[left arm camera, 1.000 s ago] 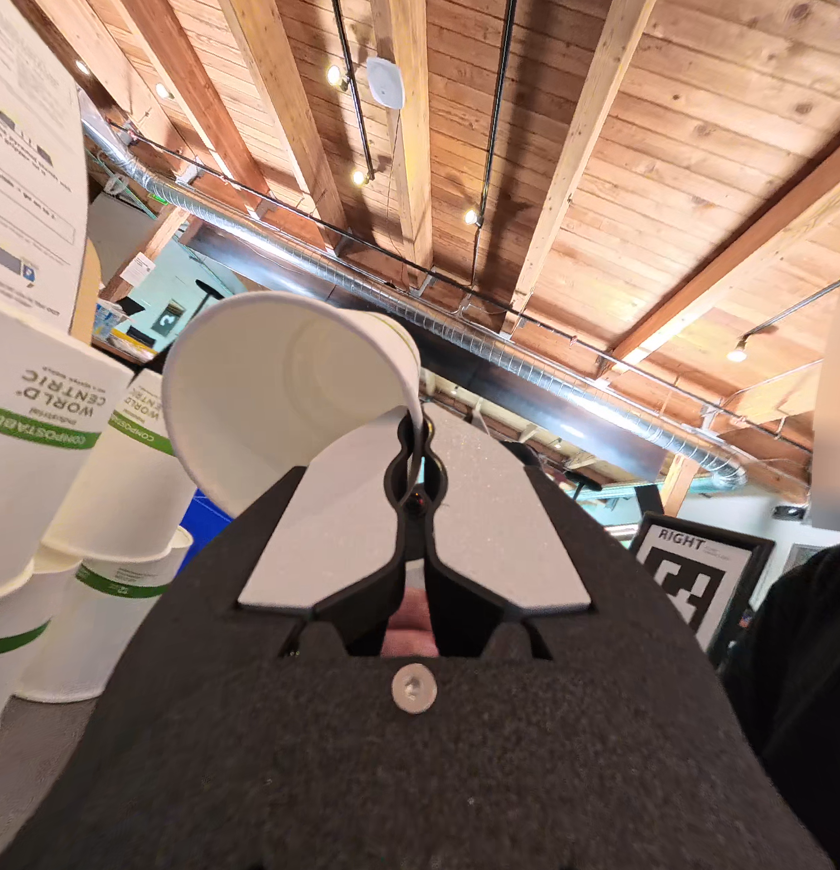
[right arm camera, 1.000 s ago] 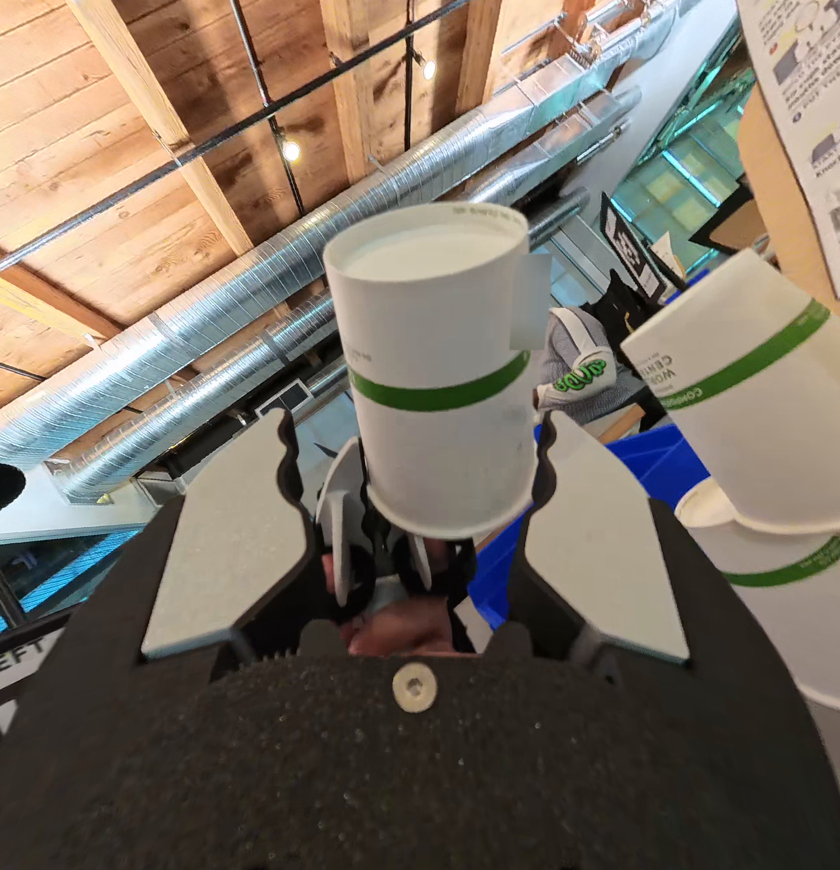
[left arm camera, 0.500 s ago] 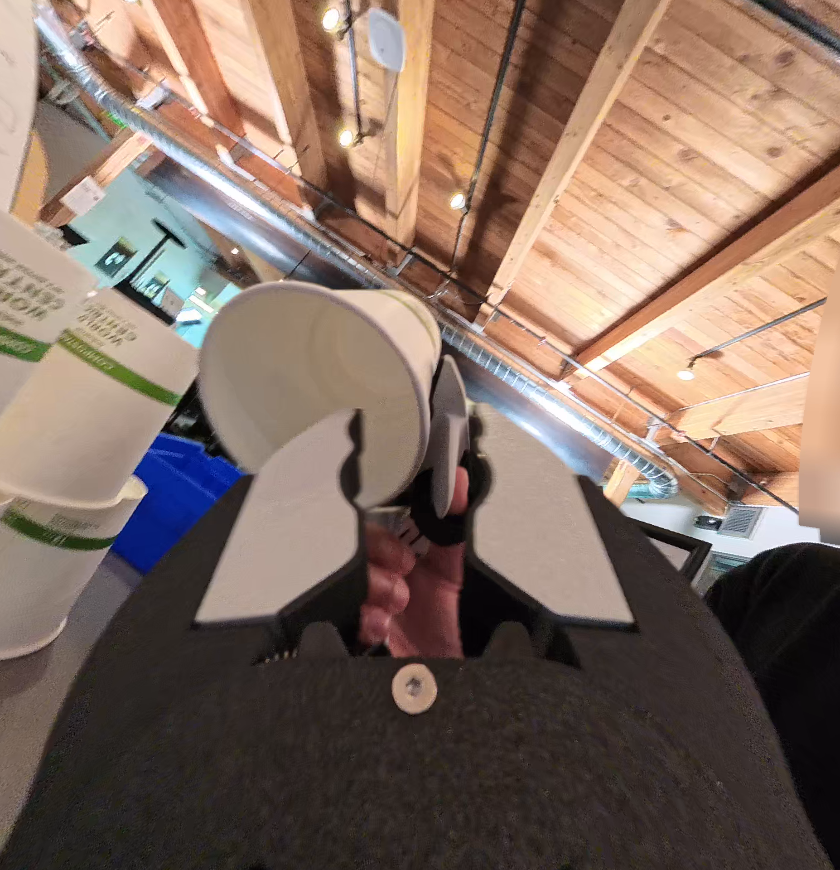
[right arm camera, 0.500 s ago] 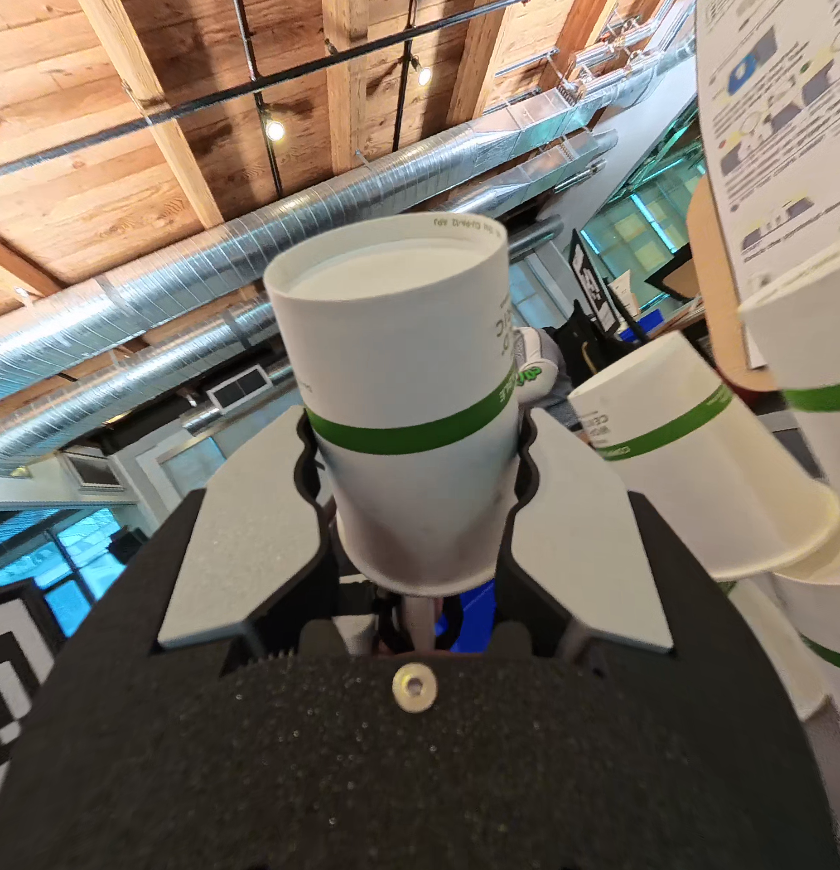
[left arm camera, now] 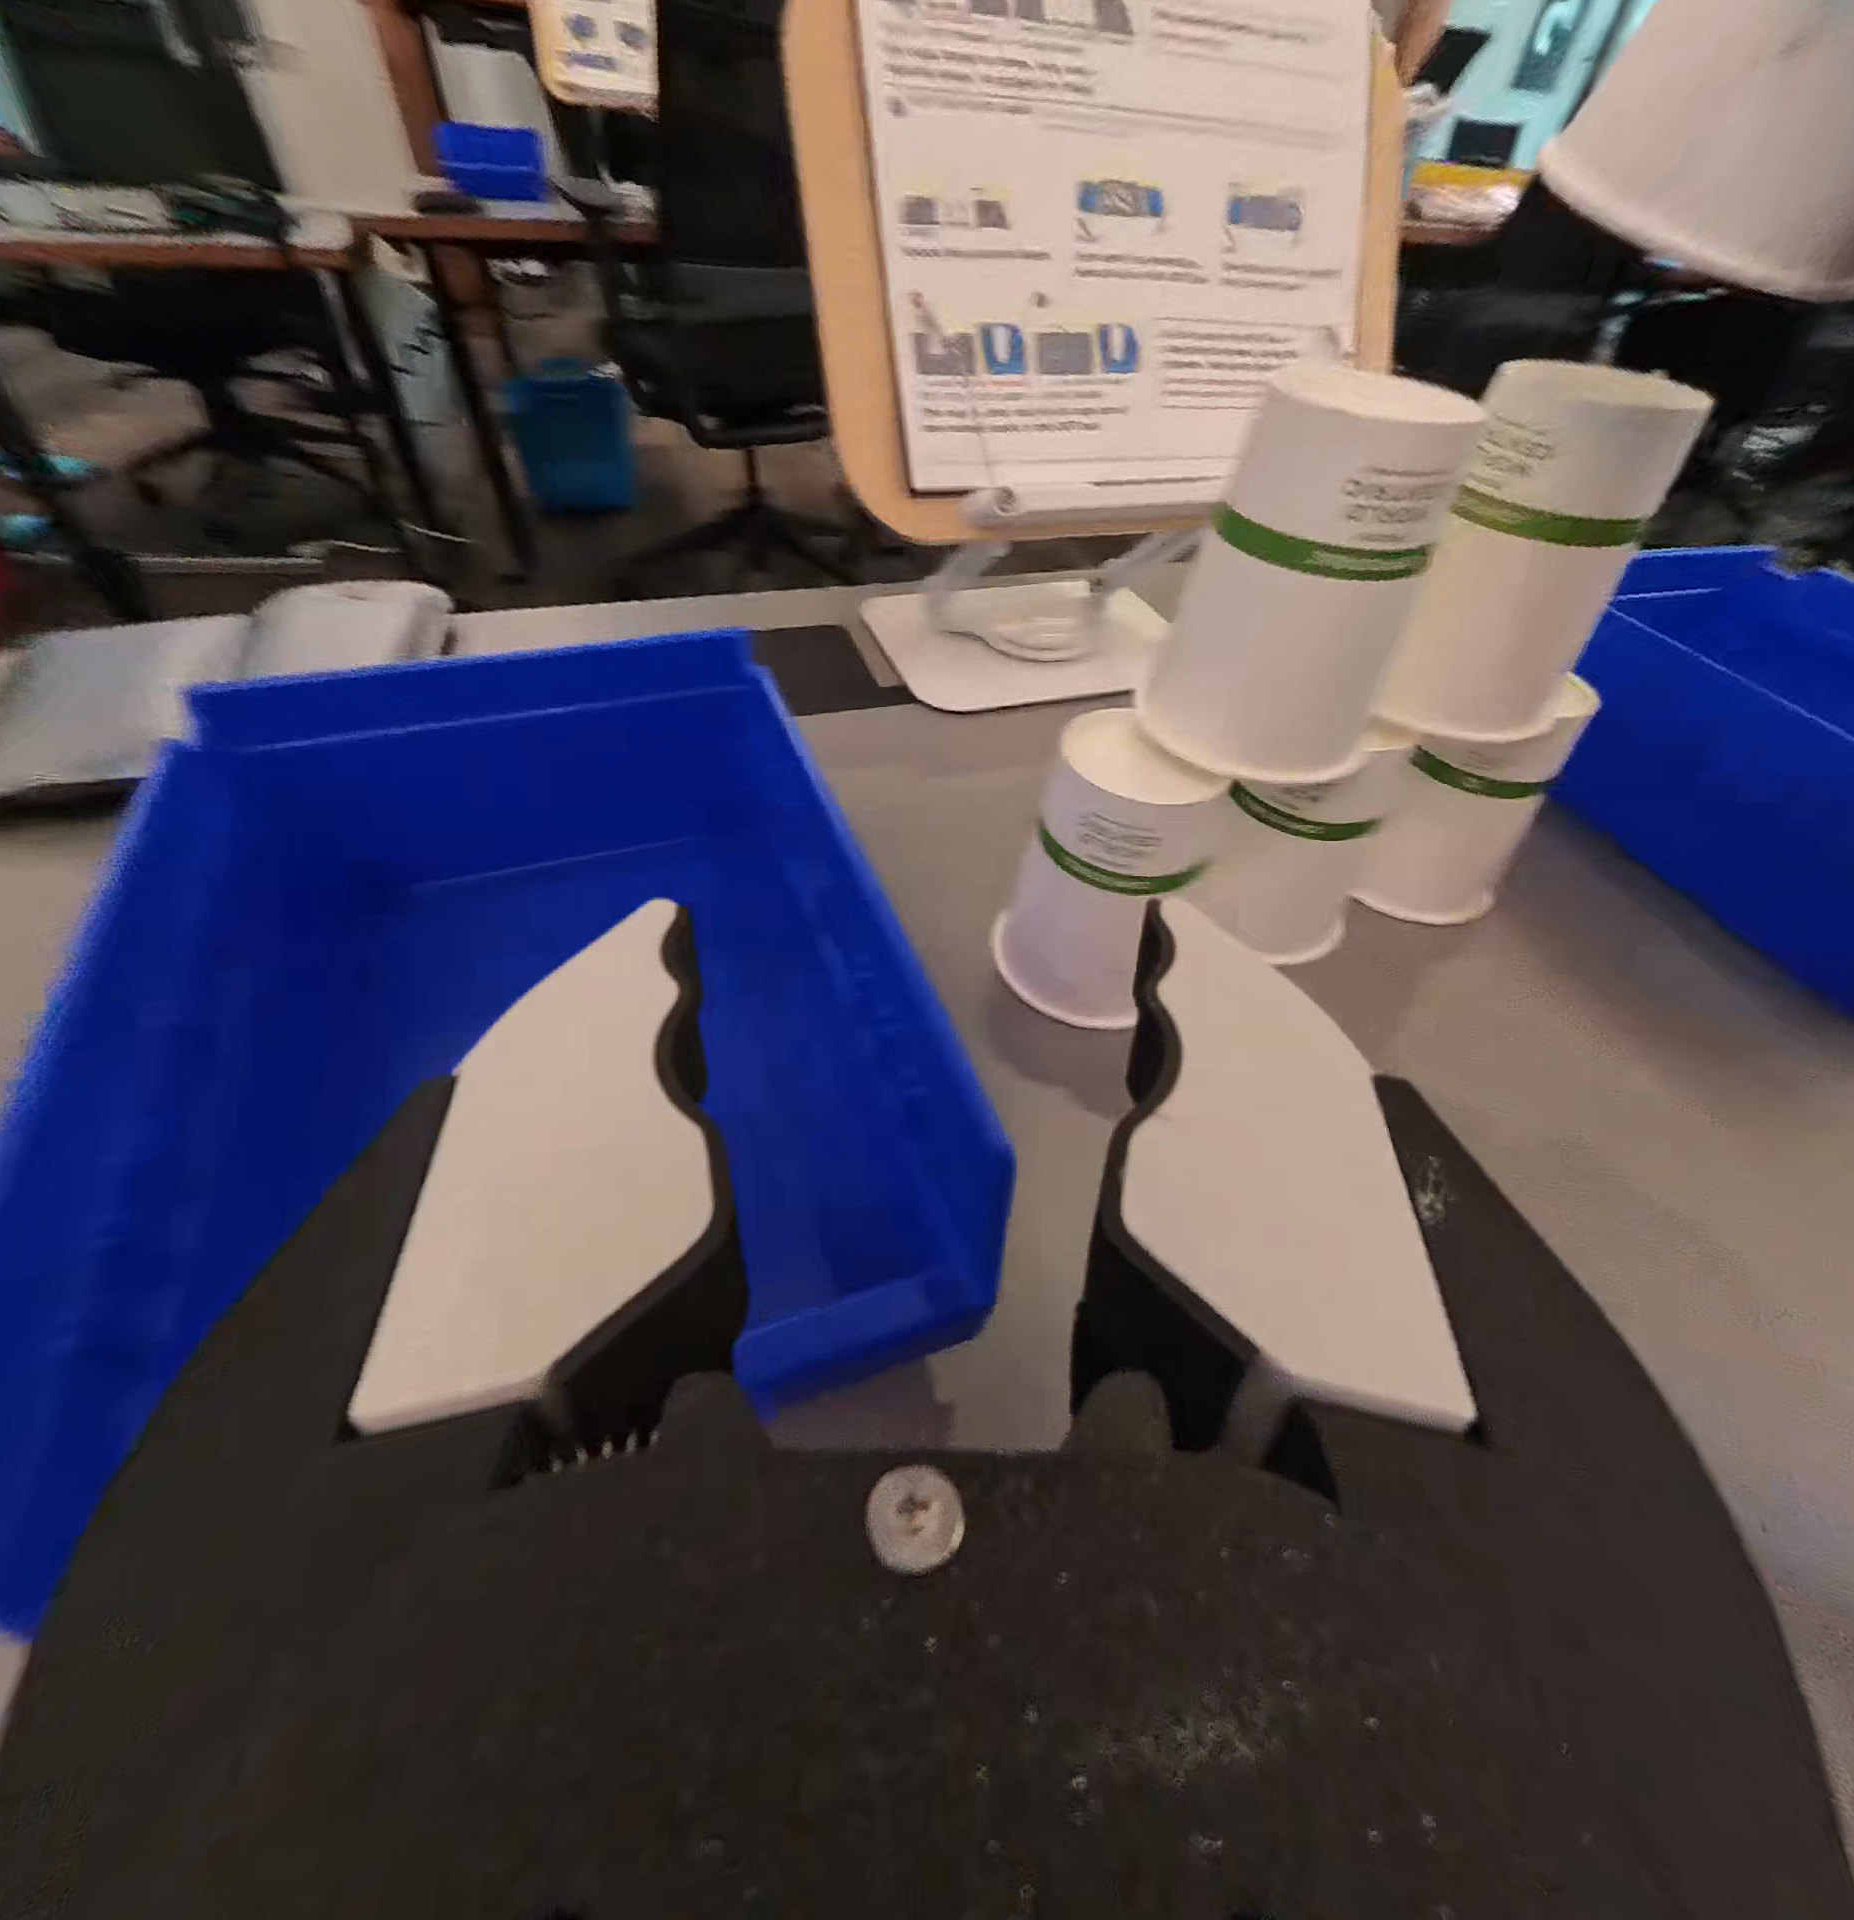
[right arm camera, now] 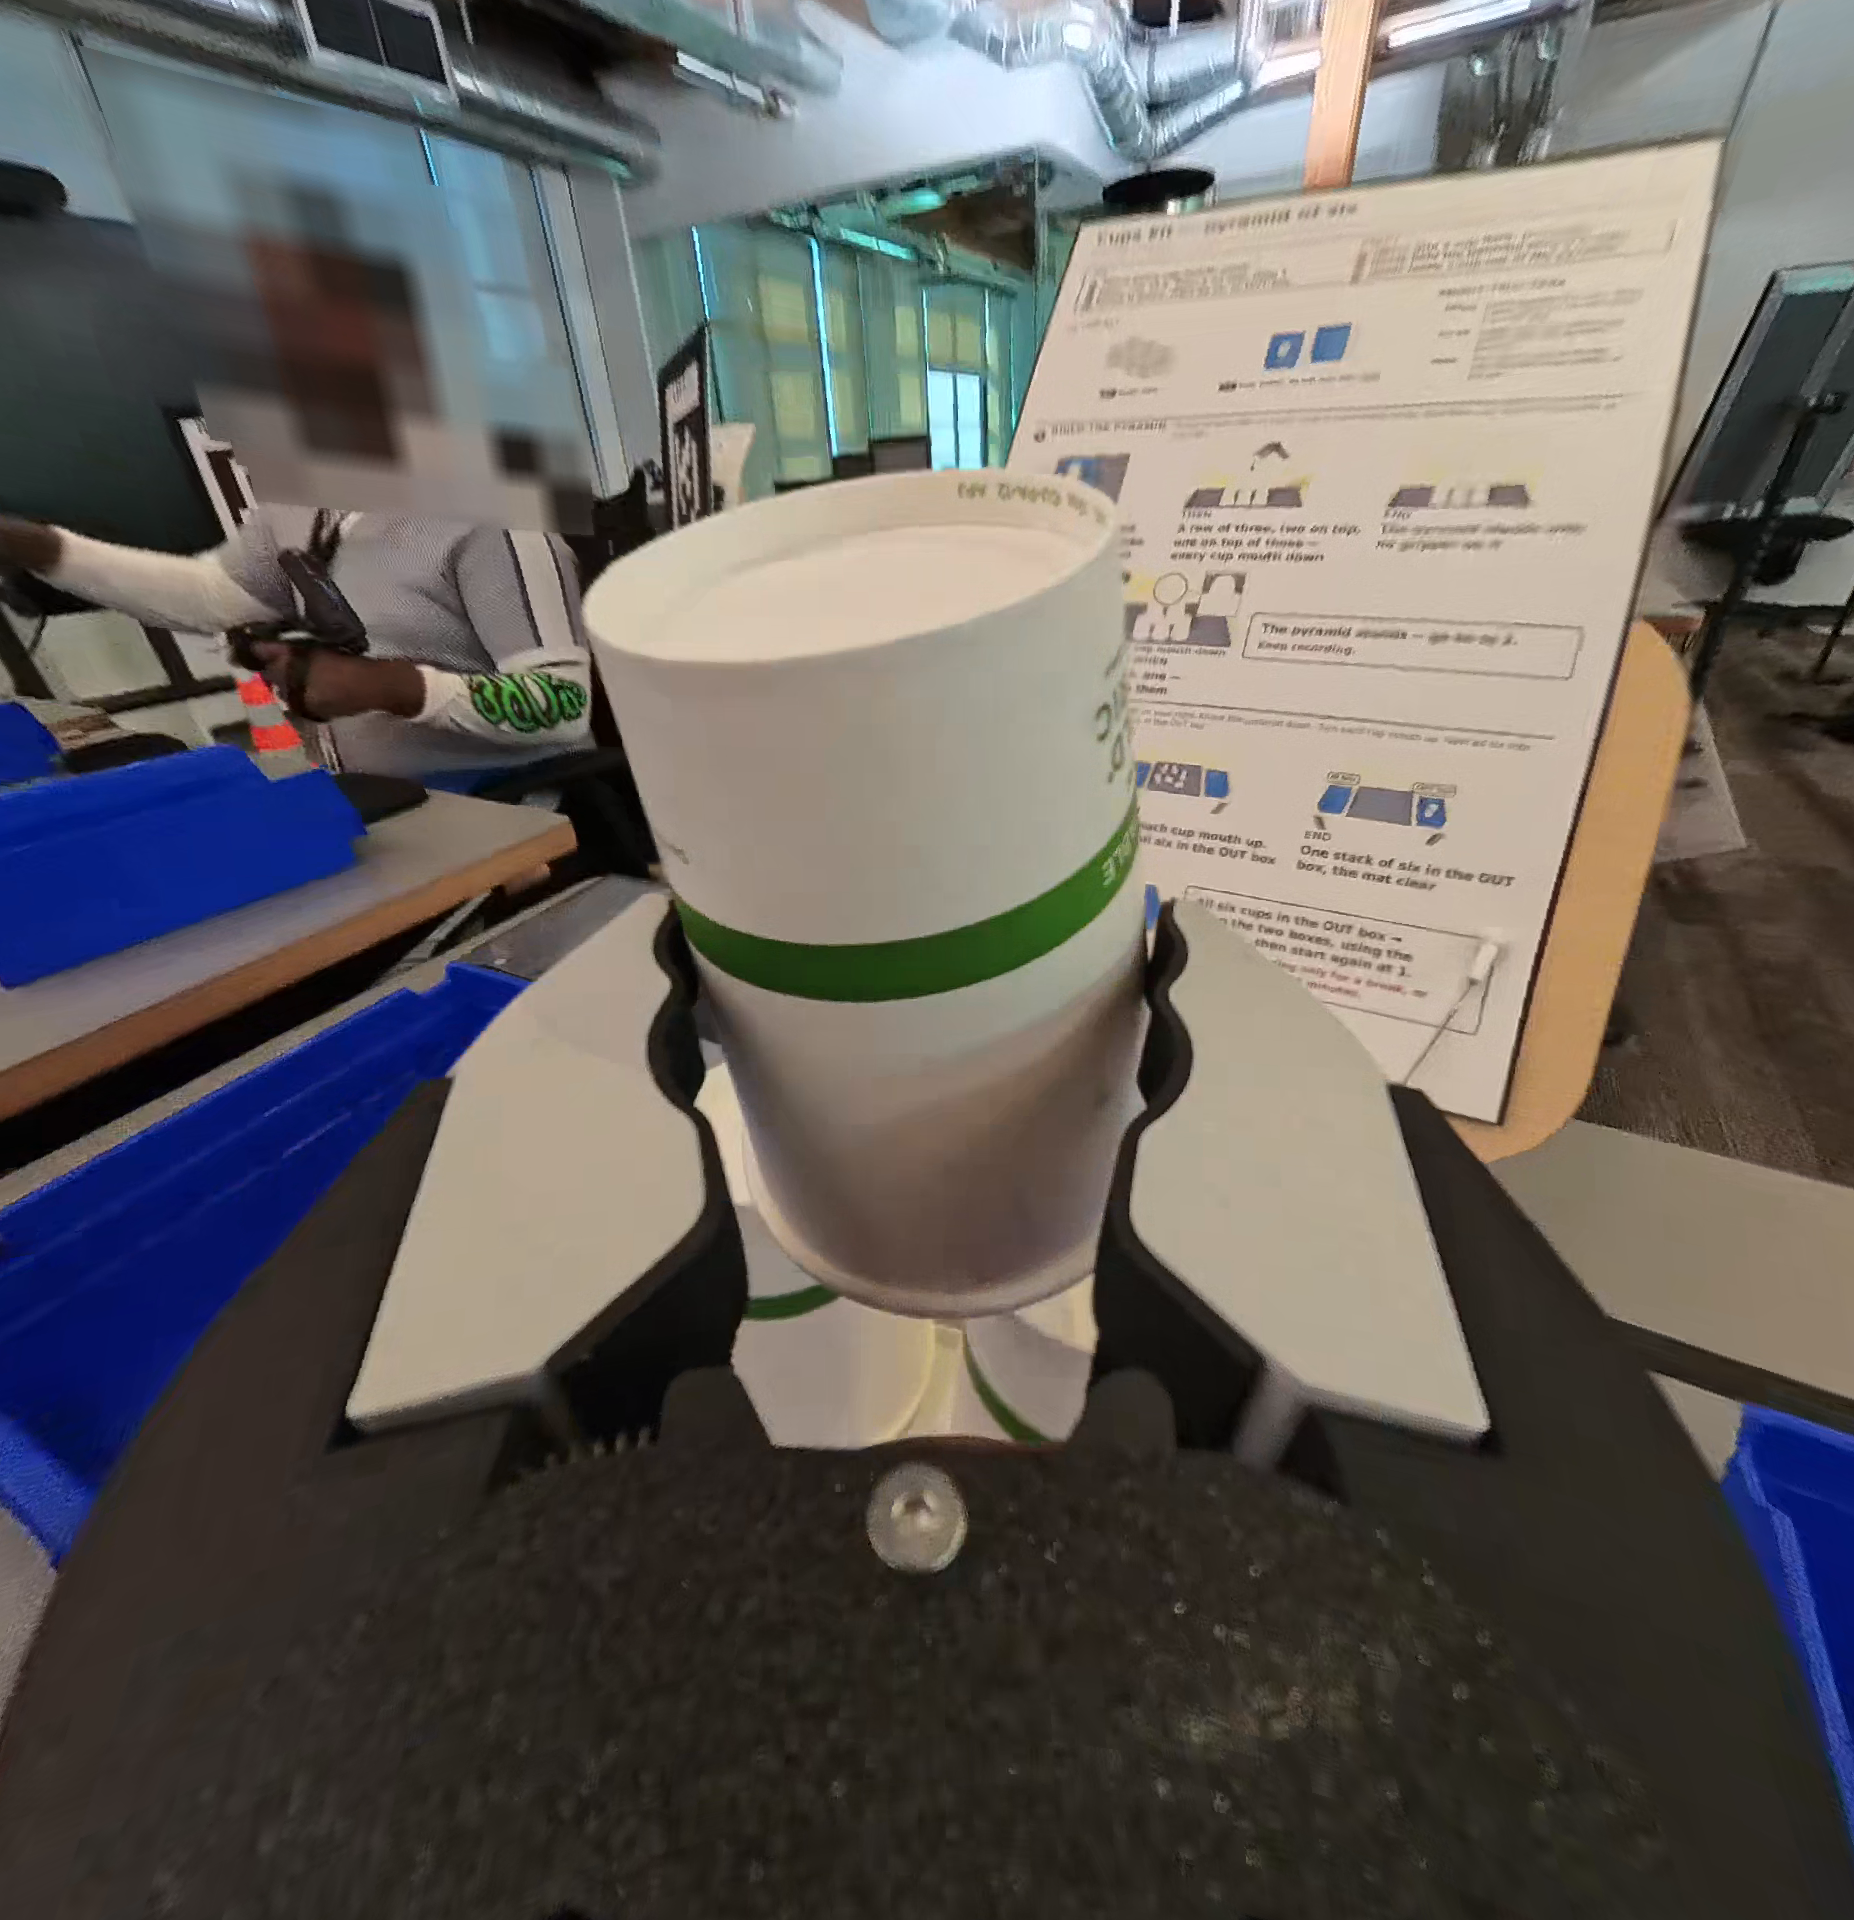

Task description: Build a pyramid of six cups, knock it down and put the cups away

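Already, five white cups (left arm camera: 1307,665) stand mouth-down on the grey table (left arm camera: 1525,1122): three below, two above, the upper left one tilted. The right claw (right arm camera: 912,997) grips the sixth cup (right arm camera: 881,831), seemingly just above them; the left claw (left arm camera: 918,966) gapes empty over a blue bin (left arm camera: 383,935). Capping, knocking down and putting away remain.

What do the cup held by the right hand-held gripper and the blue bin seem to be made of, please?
The cup looks like matte white paper: a rolled rim and printed green band suggest it. The blue bin appears to be moulded plastic, uniformly coloured with a slight sheen, though blur leaves this uncertain.
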Tool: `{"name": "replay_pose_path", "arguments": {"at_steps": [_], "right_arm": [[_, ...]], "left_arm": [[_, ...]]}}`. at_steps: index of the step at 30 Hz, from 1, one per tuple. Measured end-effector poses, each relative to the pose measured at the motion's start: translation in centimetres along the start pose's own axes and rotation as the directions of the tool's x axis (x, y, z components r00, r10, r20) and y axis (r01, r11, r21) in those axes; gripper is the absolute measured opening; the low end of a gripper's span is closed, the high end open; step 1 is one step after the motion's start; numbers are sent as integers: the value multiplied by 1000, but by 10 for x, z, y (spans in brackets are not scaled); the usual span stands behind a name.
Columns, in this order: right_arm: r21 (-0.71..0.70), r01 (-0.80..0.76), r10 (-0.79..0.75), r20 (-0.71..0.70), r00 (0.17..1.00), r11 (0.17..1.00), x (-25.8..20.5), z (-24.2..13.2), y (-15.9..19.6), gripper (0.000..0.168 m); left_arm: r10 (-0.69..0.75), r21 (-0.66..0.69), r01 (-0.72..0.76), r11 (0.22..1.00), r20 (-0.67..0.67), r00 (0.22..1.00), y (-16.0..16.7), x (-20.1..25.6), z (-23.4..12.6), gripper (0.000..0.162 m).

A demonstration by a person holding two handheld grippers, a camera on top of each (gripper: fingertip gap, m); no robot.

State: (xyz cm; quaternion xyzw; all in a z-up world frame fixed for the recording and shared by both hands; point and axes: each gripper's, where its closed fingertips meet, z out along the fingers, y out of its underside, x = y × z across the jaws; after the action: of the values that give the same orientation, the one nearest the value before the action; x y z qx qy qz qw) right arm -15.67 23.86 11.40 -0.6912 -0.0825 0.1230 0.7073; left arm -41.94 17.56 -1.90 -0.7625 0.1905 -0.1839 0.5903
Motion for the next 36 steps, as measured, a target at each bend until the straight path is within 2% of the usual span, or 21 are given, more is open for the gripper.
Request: {"name": "replay_pose_path", "arguments": {"at_steps": [3,7,12,23,27,31,34,36], "right_arm": [[-99,-12,7,-51,999,995,7,23,8,83],[-186,-43,34,-55,998,982,4,37,23,83],[-214,-65,56,-46,997,975,6,43,36,83],[-211,-111,107,-31,994,971,10,43,43,85],[-202,-124,127,-1,992,971,7,41,41,94],[-140,-84,93,54,994,987,3,26,16,100],[-63,-2,7,87,996,998,3,-6,-12,102],[-53,52,-46,110,993,997,2,-34,-19,101]], "left_arm": [[-25,31,23,999,44,999,-3,-6,-5,75],[-26,-3,26,1000,-22,999,3,12,3,75],[30,-28,-32,999,-45,999,11,28,10,74],[17,-48,-22,999,-101,995,18,45,16,75],[25,-58,-32,998,-112,993,20,50,18,78],[36,-55,-44,998,-134,990,22,58,19,80],[70,-48,-78,996,-151,986,21,66,19,81],[92,-41,-100,994,-155,984,20,71,18,81]]}}
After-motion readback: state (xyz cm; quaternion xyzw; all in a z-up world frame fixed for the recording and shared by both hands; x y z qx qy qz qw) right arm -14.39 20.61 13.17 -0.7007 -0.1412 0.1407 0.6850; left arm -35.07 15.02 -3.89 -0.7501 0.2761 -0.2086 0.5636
